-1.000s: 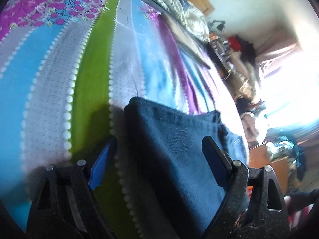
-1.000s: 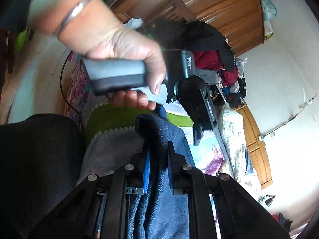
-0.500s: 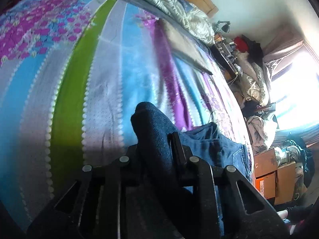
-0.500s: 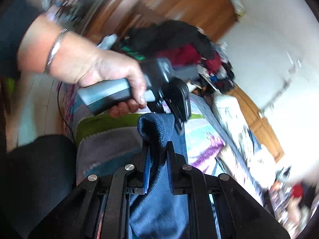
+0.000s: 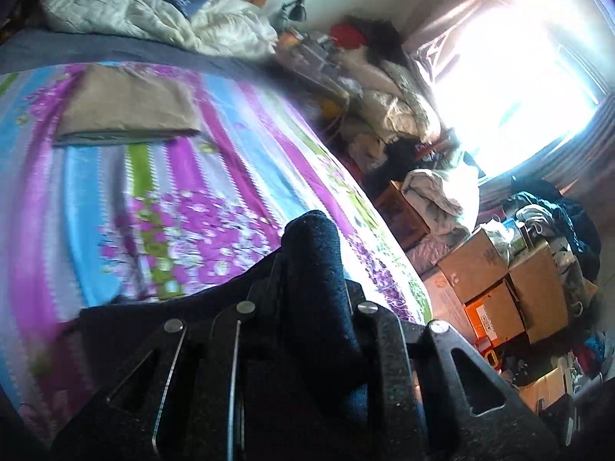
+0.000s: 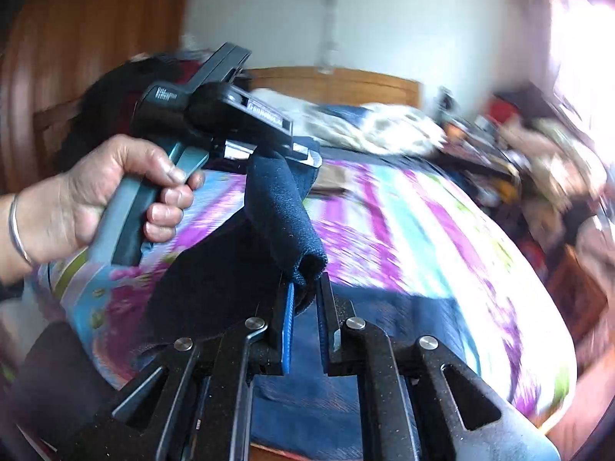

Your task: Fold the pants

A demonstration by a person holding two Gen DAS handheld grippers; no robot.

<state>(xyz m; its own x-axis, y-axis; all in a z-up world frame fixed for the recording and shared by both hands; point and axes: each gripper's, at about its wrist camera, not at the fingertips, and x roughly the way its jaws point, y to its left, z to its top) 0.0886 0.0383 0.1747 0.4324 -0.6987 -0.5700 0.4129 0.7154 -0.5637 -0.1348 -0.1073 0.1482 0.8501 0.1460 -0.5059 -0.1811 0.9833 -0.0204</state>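
Leftmost in the right wrist view, a hand (image 6: 96, 199) grips the left gripper (image 6: 286, 153), pinching one end of the dark blue pants (image 6: 284, 223). Lower centre, the right gripper (image 6: 305, 299) clamps the other end; the pants hang between them above the striped floral bed (image 6: 423, 230).

Daylight from the overexposed window (image 5: 538, 69) at far right; motion blur over the striped floral bedspread (image 6: 403, 223); fisheye-curved, darkened edges.
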